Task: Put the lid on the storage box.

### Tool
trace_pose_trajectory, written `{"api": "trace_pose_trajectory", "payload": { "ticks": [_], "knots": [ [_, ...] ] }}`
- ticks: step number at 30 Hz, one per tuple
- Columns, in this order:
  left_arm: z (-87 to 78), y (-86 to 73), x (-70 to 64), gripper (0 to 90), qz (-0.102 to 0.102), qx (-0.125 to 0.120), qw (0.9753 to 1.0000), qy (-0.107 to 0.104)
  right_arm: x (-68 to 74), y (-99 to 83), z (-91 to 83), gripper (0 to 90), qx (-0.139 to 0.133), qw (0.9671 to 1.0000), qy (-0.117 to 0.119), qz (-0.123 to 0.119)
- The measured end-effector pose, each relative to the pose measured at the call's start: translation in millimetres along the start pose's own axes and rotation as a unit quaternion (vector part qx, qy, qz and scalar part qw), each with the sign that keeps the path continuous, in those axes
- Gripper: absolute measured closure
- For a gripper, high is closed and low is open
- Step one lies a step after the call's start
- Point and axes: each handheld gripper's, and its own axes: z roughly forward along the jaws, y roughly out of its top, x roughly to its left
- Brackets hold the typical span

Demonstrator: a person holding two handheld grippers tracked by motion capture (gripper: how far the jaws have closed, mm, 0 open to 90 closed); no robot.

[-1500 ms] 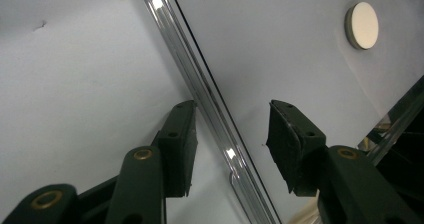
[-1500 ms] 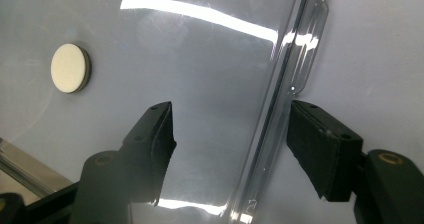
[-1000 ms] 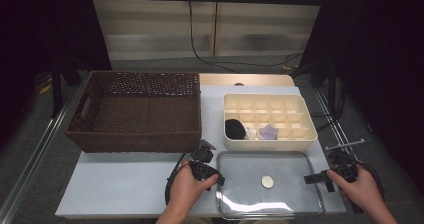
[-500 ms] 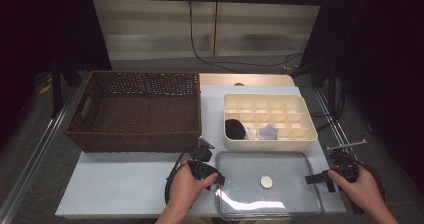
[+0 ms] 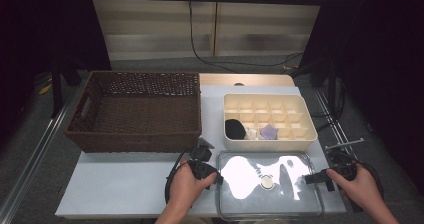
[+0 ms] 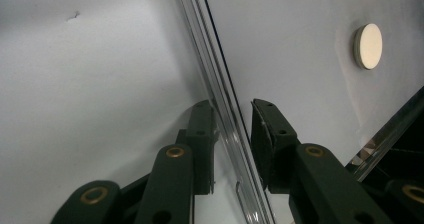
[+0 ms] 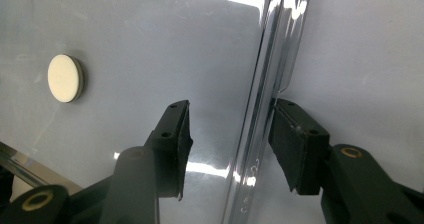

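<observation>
At worktop front edge: clear lid lies flat, unmoved over the last second. Left gripper and right gripper each straddle a lid rim, jaws still parted, nothing clamped. Lift not started; divided box remains uncovered.

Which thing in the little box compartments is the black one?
The round black lump at the left end of the cream divided box. The pieces beside it are white and purple.

a clear lid with a cream disc, a dark brown woven basket, a cream divided box, black grippers.
</observation>
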Motion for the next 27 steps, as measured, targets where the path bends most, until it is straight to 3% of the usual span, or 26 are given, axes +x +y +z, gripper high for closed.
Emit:
{"api": "trace_pose_trajectory", "payload": {
  "ticks": [3, 6, 10, 12, 27],
  "knots": [
    [-0.4, -1.3, -0.5, 72.0, -0.011, -0.003, 0.9999, 0.000, 1.3, -0.8, 0.3, 52.6, -0.006, 1.0000, -0.003, 0.002],
    [-0.6, -1.8, 0.2, 71.6, -0.004, -0.007, 1.0000, 0.001, 2.0, -0.7, 0.1, 56.1, -0.006, 0.9999, -0.011, 0.003],
    [0.2, -2.0, 3.0, 70.6, -0.017, -0.022, 0.9995, -0.018, 1.8, -0.3, -0.2, 61.7, -0.005, 0.9998, -0.019, 0.002],
    [-0.1, -2.2, 2.7, 69.7, -0.007, -0.021, 0.9997, -0.010, 0.7, -0.9, -0.3, 63.6, -0.007, 0.9998, -0.017, 0.007],
    [0.2, -5.6, 1.6, 68.5, -0.026, -0.040, 0.9987, -0.018, -3.8, -4.7, -0.5, 67.0, -0.025, 0.9992, 0.006, 0.032]
  ]
}}
